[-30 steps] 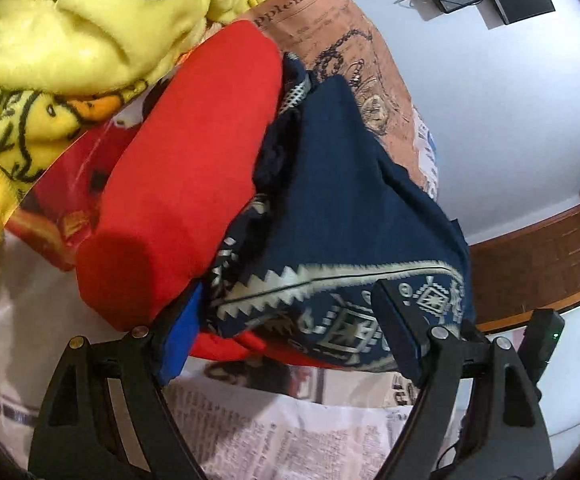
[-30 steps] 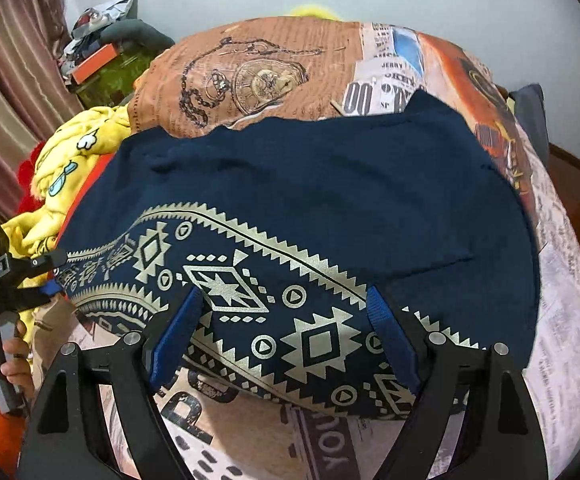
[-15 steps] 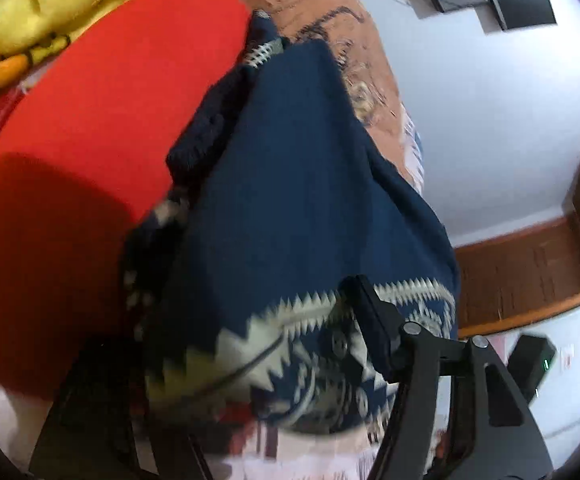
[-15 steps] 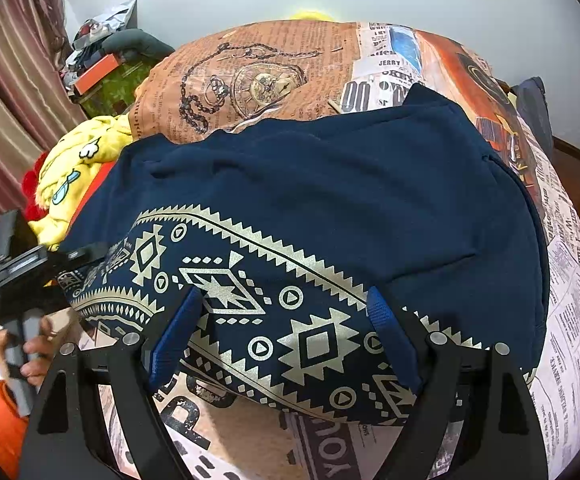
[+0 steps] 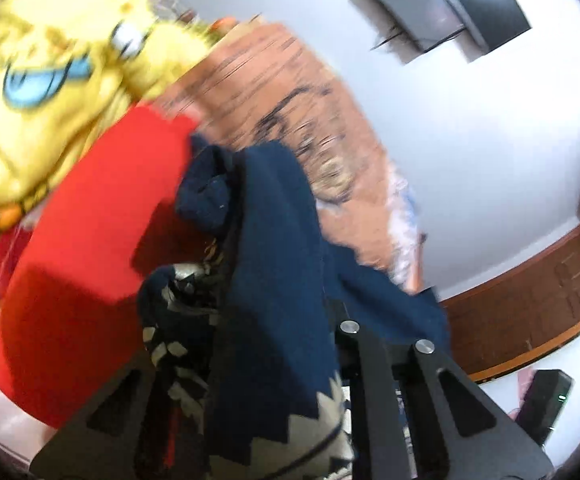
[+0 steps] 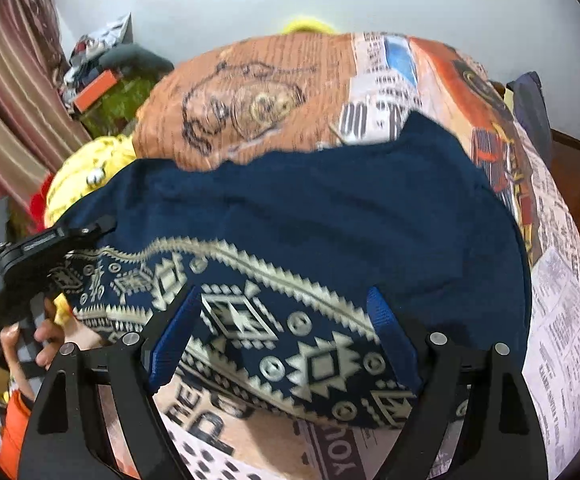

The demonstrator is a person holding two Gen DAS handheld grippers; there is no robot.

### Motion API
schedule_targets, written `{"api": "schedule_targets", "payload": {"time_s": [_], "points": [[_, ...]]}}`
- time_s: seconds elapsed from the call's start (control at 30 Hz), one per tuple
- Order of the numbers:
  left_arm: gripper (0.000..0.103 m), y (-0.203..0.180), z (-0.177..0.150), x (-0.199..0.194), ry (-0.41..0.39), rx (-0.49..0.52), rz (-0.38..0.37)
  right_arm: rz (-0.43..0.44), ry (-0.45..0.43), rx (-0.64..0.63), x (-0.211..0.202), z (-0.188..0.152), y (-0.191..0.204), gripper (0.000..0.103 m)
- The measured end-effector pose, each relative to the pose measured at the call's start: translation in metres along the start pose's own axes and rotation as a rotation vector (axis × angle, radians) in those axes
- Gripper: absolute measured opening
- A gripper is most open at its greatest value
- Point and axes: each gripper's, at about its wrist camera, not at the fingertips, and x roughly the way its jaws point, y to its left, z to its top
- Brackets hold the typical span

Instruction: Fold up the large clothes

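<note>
A navy garment with a cream geometric border lies spread on the bed. My right gripper hovers open over the patterned hem, its blue pads apart, with the cloth under them. At the garment's left corner my left gripper, held by a person's hand, pinches the edge. In the blurred left wrist view the navy garment bunches and drapes between the left gripper's fingers, whose jaws are closing on it. The fabric hides the fingertips.
A red cushion and a yellow cartoon blanket sit left of the garment. The bed sheet has a newspaper print. Clutter fills the far left corner. A screen hangs on the wall.
The left gripper's jaws came together on the garment's edge and it rose, pulling the cloth up off the red cushion. The right gripper stayed over the hem, still open.
</note>
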Motion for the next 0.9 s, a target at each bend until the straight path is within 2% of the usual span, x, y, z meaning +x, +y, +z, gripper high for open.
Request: {"api": "schedule_targets", "payload": {"time_s": [0.13, 0.27, 0.37, 0.5, 0.67, 0.8, 0.9], "points": [[0.016, -0.041, 0.010, -0.009, -0.036, 0.065, -0.037, -0.026, -0.036, -0.033, 0.005, 0.009, 0.014, 0.082], [0.016, -0.073, 0.002, -0.020, -0.054, 0.179, -0.024, -0.054, 0.002, -0.081, 0.031, 0.006, 0.030, 0.082], [0.016, -0.090, -0.003, -0.014, -0.023, 0.218, -0.030, -0.070, 0.037, -0.088, 0.052, -0.004, 0.033, 0.083], [0.016, -0.110, -0.015, 0.000, 0.000, 0.281, 0.018, -0.083, 0.028, -0.121, 0.058, -0.013, 0.037, 0.083], [0.015, -0.135, -0.017, 0.013, 0.042, 0.265, 0.021, 0.014, 0.093, -0.102, 0.039, -0.011, 0.020, 0.083], [0.015, -0.167, -0.027, 0.024, 0.067, 0.287, -0.012, -0.003, 0.034, -0.022, 0.003, -0.020, -0.012, 0.083], [0.015, -0.195, -0.042, 0.038, 0.096, 0.317, -0.030, -0.061, 0.002, 0.037, -0.027, -0.033, -0.049, 0.083]]}}
